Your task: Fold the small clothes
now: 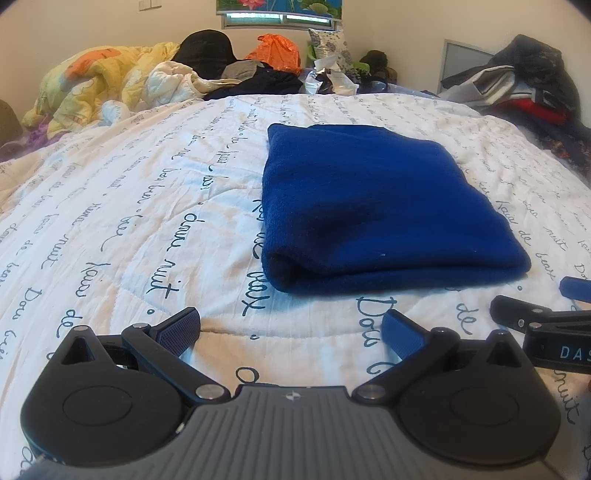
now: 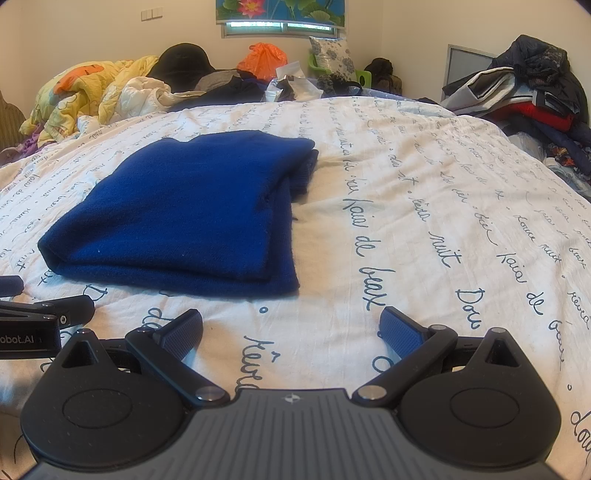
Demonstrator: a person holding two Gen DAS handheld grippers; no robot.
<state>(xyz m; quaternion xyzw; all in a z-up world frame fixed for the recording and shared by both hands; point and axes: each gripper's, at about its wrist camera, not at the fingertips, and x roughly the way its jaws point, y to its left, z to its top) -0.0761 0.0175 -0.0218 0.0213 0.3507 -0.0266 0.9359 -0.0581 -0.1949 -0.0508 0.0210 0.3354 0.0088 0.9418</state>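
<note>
Behind the bed, in the left wrist view, a heap of laundry [image 1: 155, 77] runs along the wall under a window [image 1: 279, 16], with an orange bag [image 1: 275, 50] among it. Nearer, a white quilt [image 1: 129, 206] printed with dark cursive script covers the mattress; it is stitched in curved lines and lightly wrinkled. On it lies the blue garment [image 1: 373, 206], folded into a thick, roughly square pad with a rounded fold along its near edge. It looks like fleece: soft, matte, with a few pale specks of lint. The left gripper [image 1: 291, 325] hangs just short of that near edge, its ribbed blue pads spread wide and holding nothing. The other tool's black tip [image 1: 517, 314] pokes in at lower right.

From the right wrist, the same pad [image 2: 184, 210] sits up and to the left, and here its right side shows stacked layers with slightly uneven edges and a bunched bit at the far corner. The right gripper [image 2: 291, 325] is likewise spread and empty over bare quilt [image 2: 424, 206], to the right of the near edge.

The folding looks about done. The likely trouble is in any further handling: thick fleece springs back, so a pinch that catches only the top layer could peel the stack open. A low approach might also snag the loose quilt and drag the pad askew.
</note>
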